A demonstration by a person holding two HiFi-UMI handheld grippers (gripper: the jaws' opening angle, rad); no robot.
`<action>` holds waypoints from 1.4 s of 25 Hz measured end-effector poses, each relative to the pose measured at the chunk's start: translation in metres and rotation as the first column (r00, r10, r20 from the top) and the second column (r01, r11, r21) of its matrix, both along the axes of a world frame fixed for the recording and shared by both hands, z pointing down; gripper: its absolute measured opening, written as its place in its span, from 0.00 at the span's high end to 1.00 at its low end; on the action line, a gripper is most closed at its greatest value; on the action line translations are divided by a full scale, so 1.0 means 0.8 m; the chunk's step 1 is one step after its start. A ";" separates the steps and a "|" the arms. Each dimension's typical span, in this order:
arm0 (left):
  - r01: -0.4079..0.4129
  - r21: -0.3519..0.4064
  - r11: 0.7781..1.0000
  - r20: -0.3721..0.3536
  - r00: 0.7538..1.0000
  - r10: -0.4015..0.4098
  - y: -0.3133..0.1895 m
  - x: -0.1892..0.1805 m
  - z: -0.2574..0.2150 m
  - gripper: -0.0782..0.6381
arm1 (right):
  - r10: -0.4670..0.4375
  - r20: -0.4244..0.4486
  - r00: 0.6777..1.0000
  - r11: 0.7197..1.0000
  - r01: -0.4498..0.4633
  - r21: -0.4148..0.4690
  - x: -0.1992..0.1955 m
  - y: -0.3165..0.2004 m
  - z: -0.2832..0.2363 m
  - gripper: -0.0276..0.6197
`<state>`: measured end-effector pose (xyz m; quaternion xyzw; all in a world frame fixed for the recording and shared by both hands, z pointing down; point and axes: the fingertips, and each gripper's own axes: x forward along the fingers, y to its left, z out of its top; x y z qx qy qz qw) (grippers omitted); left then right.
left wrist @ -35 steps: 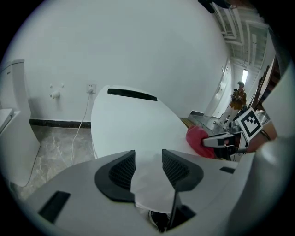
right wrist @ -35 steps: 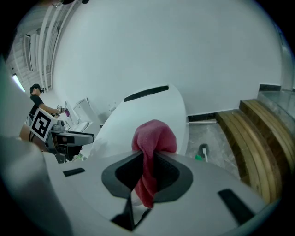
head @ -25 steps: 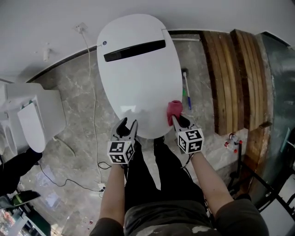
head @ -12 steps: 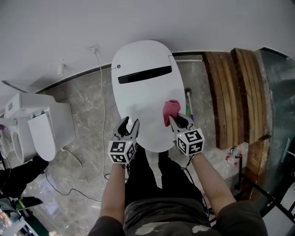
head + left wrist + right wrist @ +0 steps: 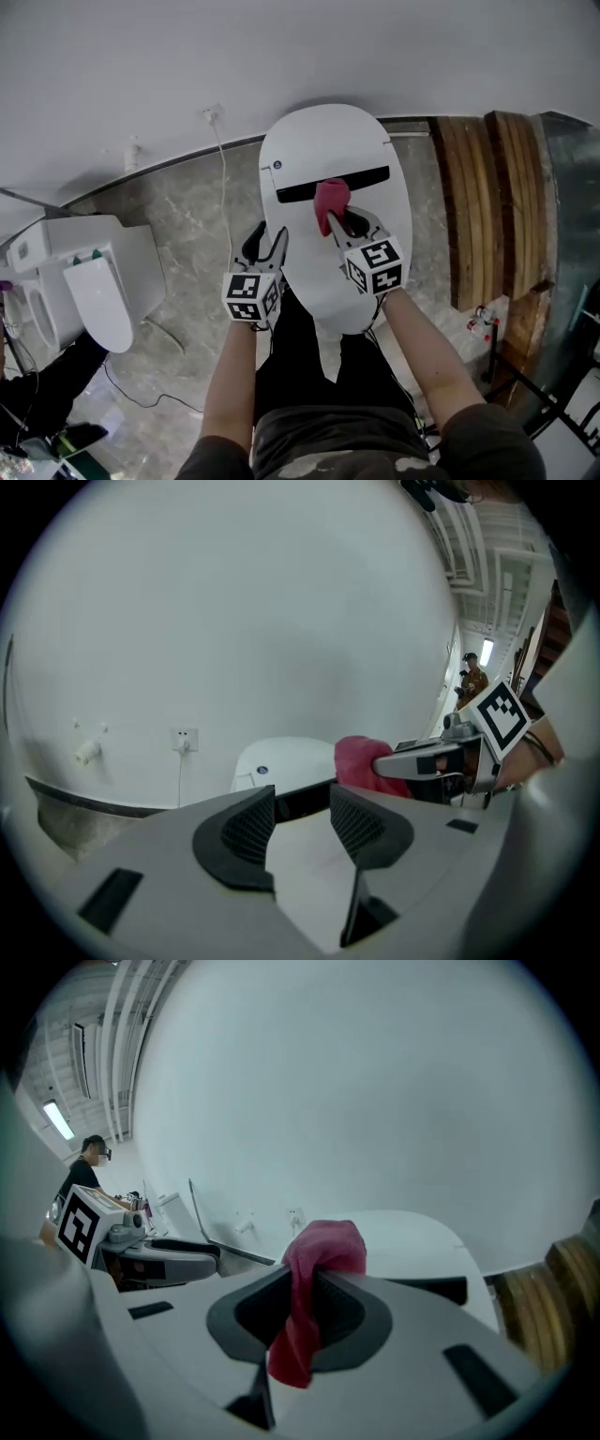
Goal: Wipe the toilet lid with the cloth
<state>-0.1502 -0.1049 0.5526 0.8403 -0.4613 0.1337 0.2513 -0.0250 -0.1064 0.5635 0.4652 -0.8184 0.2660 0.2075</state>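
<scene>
Toilet lid (image 5: 314, 155): closed, white, glossy. Within the last second both tools have travelled from its near edge toward the back. Right gripper (image 5: 345, 221) is clamped on the pink cloth (image 5: 330, 199), now over the dark strip (image 5: 373, 175) there; contact with the lid cannot be confirmed. Left gripper (image 5: 267, 240): jaws apart, empty. Judgement: one forward pass made, sides outstanding. Surroundings: plain wall (image 5: 281, 56), marble floor (image 5: 187, 225), wooden planks (image 5: 487, 187).

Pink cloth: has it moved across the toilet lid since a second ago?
Yes. The pink cloth, pinched by the right gripper, went from the toilet lid's front right edge to the dark strip near its rear.
</scene>
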 end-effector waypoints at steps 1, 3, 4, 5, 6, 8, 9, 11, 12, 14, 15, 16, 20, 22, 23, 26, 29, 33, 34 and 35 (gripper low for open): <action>-0.002 0.003 1.000 -0.007 1.000 0.002 -0.018 -0.005 -0.002 0.61 | -0.009 0.000 1.000 1.000 0.009 -0.002 -0.014 -0.019 0.002 0.89; -0.006 0.009 1.000 -0.020 1.000 0.006 -0.053 -0.014 -0.005 0.61 | -0.037 -0.007 0.999 0.999 0.037 -0.005 -0.042 -0.055 0.008 0.89; -0.009 0.012 1.000 -0.025 1.000 0.010 -0.069 -0.018 -0.005 0.61 | -0.052 -0.012 0.999 0.999 0.052 -0.008 -0.055 -0.073 0.013 0.89; -0.015 0.014 1.000 -0.027 1.000 0.015 -0.085 -0.021 -0.004 0.61 | -0.064 -0.016 0.998 0.998 0.064 -0.011 -0.068 -0.090 0.018 0.89; -0.021 0.015 1.000 -0.026 0.999 0.022 -0.100 -0.025 -0.002 0.61 | -0.074 -0.019 0.997 0.997 0.073 -0.016 -0.080 -0.105 0.024 0.89; -0.028 0.012 1.000 -0.020 0.999 0.029 -0.125 -0.035 0.004 0.61 | -0.084 -0.022 0.996 0.996 0.083 -0.028 -0.103 -0.133 0.038 0.89; -0.026 0.006 1.000 -0.015 1.000 0.026 -0.136 -0.041 0.008 0.61 | -0.085 -0.025 0.996 0.996 0.085 -0.037 -0.112 -0.145 0.045 0.89; -0.009 -0.009 1.000 -0.003 1.000 0.008 -0.156 -0.055 0.018 0.72 | -0.086 -0.035 0.996 0.995 0.084 -0.052 -0.124 -0.166 0.059 0.89; 0.001 -0.017 1.000 0.003 1.000 -0.001 -0.164 -0.061 0.023 0.76 | -0.085 -0.039 0.996 0.995 0.083 -0.059 -0.129 -0.175 0.064 0.89; 0.012 -0.028 1.000 0.013 1.000 -0.011 -0.177 -0.071 0.033 0.81 | -0.084 -0.041 0.996 0.994 0.081 -0.069 -0.135 -0.190 0.073 0.89; 0.013 -0.031 0.999 0.019 1.000 -0.012 -0.183 -0.075 0.037 0.84 | -0.085 -0.043 0.995 0.994 0.082 -0.073 -0.137 -0.197 0.076 0.89; 0.014 -0.031 0.999 0.026 1.000 -0.013 -0.188 -0.078 0.040 0.86 | -0.085 -0.047 0.995 0.994 0.082 -0.074 -0.136 -0.204 0.080 0.89; 0.031 -0.030 0.999 0.022 0.999 -0.030 -0.201 -0.074 0.043 0.88 | -0.071 -0.067 0.995 0.996 0.067 -0.060 -0.115 -0.232 0.085 0.89; 0.035 -0.026 0.999 0.024 0.999 -0.035 -0.199 -0.066 0.041 0.88 | -0.049 -0.063 0.997 0.998 0.046 -0.051 -0.095 -0.241 0.083 0.89; 0.035 -0.023 0.999 0.029 0.999 -0.035 -0.198 -0.060 0.040 0.88 | -0.037 -0.060 0.998 0.998 0.034 -0.048 -0.083 -0.243 0.082 0.89; 0.042 -0.012 0.999 0.037 0.998 -0.041 -0.196 -0.041 0.036 0.88 | -0.006 -0.058 0.998 0.999 0.003 -0.044 -0.042 -0.246 0.081 0.89; 0.051 -0.009 0.999 0.028 0.998 -0.051 -0.194 -0.015 0.033 0.88 | 0.035 -0.074 0.997 0.999 -0.037 -0.037 0.009 -0.244 0.080 0.89; 0.038 0.001 0.999 0.030 0.999 -0.038 -0.189 0.030 0.028 0.88 | 0.110 -0.095 0.989 0.993 -0.114 -0.041 0.089 -0.239 0.080 0.89; 0.033 0.006 0.999 0.029 0.999 -0.033 -0.187 0.043 0.026 0.88 | 0.131 -0.100 0.986 0.990 -0.135 -0.042 0.111 -0.236 0.081 0.89; 0.029 0.011 1.000 0.029 0.999 -0.030 -0.185 0.055 0.025 0.88 | 0.150 -0.104 0.983 0.987 -0.156 -0.044 0.133 -0.232 0.082 0.89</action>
